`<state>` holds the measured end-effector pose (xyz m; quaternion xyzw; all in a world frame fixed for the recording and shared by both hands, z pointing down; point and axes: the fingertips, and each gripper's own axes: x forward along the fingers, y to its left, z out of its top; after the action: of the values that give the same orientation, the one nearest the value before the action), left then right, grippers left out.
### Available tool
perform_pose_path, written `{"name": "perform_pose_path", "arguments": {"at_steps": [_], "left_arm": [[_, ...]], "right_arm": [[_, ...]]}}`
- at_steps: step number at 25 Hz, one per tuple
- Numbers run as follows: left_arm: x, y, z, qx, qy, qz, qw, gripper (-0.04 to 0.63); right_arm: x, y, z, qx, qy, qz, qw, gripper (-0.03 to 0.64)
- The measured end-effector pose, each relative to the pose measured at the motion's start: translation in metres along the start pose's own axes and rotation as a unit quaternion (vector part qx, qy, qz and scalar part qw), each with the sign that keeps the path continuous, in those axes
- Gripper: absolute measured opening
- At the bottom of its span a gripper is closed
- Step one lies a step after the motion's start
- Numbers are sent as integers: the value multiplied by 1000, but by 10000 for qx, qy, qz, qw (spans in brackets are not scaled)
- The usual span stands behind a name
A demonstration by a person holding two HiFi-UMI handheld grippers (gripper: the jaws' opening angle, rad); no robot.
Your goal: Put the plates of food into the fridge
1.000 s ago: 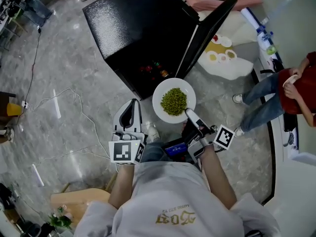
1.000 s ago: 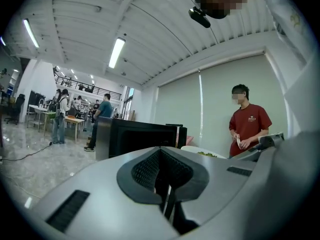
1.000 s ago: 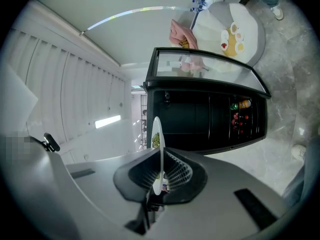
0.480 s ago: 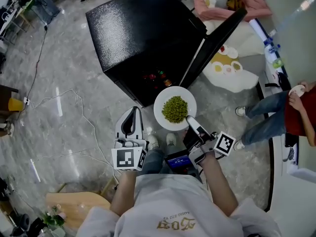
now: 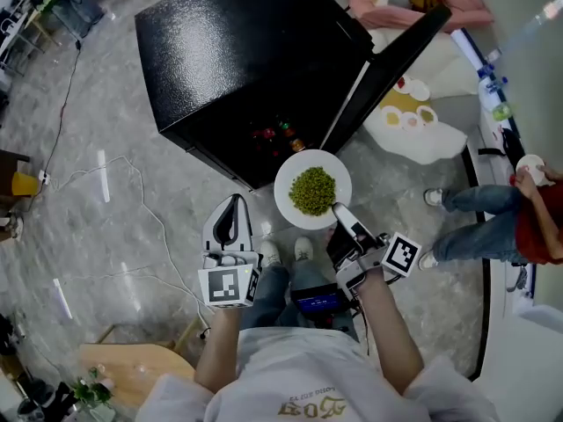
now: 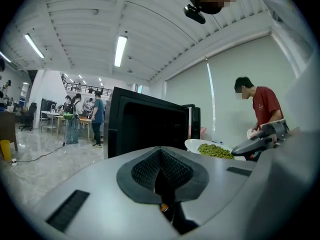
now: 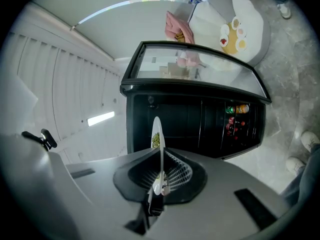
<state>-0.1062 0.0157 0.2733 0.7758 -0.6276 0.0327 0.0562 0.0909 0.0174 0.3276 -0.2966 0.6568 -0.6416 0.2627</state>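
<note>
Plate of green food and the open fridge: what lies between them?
Nothing; in the right gripper view the plate faces the fridge interior unobstructed.

We see the fridge (image 5: 246, 51) in black, its top a finely speckled gloss, its door (image 7: 200, 64) a pane of reflective glass in a black frame. The plate (image 5: 286, 178) looks like smooth, glazed white ceramic; the green food (image 5: 312, 190) on it is matt and grainy. The left gripper (image 5: 232, 202) and the right gripper (image 5: 337, 209) wear smooth, matt, pale-grey plastic shells, with black ribbed pads (image 6: 175, 170) that look like rubber. The floor (image 5: 106, 148) is polished grey stone-like tile, veined and shiny under the lights. We note soft grey cloth in the person's shirt (image 5: 299, 381) and pale wood at a table corner (image 5: 132, 359).
</note>
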Motion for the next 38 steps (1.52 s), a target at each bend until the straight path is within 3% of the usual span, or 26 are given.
{"name": "perform_pose_path", "arguments": {"at_steps": [19,38], "left_arm": [[38,9,-73,74,190,188,9996,6],[52,28,-110,-67,43,430,9990,6]], "right_arm": [[20,-76,21,63,195,-169,9996,17],[48,-113,16,-40,402,-120,9991,17]]}}
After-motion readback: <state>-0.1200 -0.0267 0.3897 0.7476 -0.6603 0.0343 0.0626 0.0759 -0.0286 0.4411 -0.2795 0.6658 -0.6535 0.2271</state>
